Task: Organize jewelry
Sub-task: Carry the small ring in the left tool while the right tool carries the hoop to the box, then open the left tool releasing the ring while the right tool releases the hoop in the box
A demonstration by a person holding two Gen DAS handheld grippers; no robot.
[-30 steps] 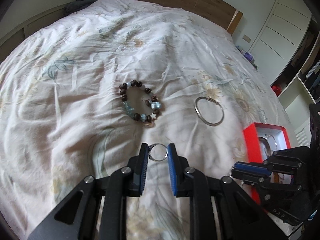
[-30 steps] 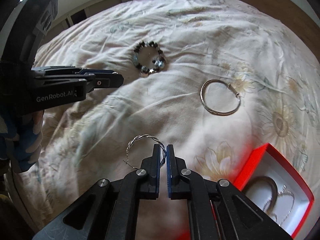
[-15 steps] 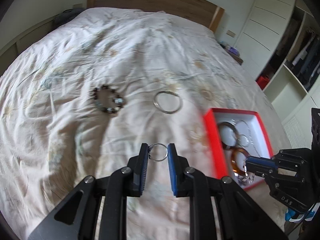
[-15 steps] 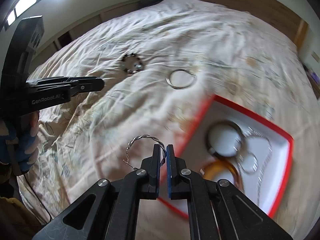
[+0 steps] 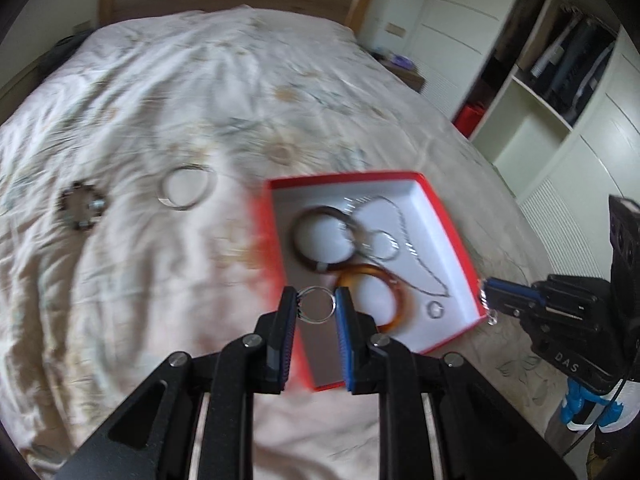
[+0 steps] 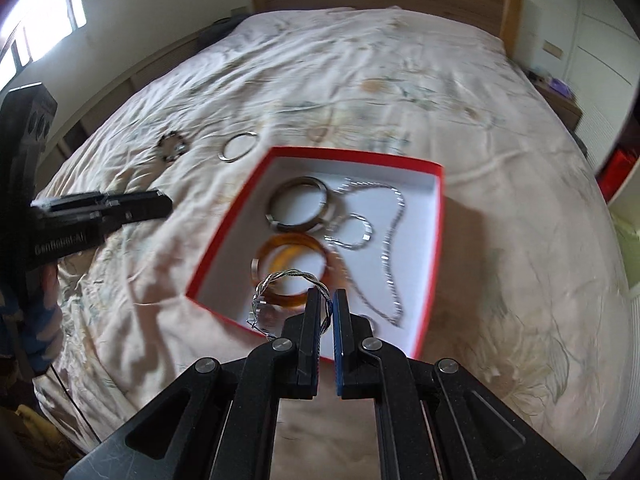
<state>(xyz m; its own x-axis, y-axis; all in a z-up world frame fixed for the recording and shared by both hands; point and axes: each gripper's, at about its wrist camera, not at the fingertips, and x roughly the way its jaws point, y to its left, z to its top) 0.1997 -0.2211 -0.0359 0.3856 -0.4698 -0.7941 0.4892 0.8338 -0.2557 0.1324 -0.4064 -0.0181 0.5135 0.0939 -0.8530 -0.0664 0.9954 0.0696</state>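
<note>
A light, stiff small ring (image 5: 317, 309) is pinched across its rim by the left gripper (image 5: 316, 309), and a springy twisted wire hoop (image 6: 289, 292) by the right gripper (image 6: 329, 307), above the red box (image 6: 224, 248).

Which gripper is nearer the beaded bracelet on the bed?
Left. The left gripper is over the red box's near-left corner, toward the beaded bracelet; the right gripper is over the box's far side.

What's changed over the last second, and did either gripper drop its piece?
Both grippers swung from over the bedspread to the red box. The left gripper still clamps its small silver ring; the right gripper still pinches the twisted silver hoop. Nothing released. The beaded bracelet and plain silver bangle lie unmoved on the bed.
</note>
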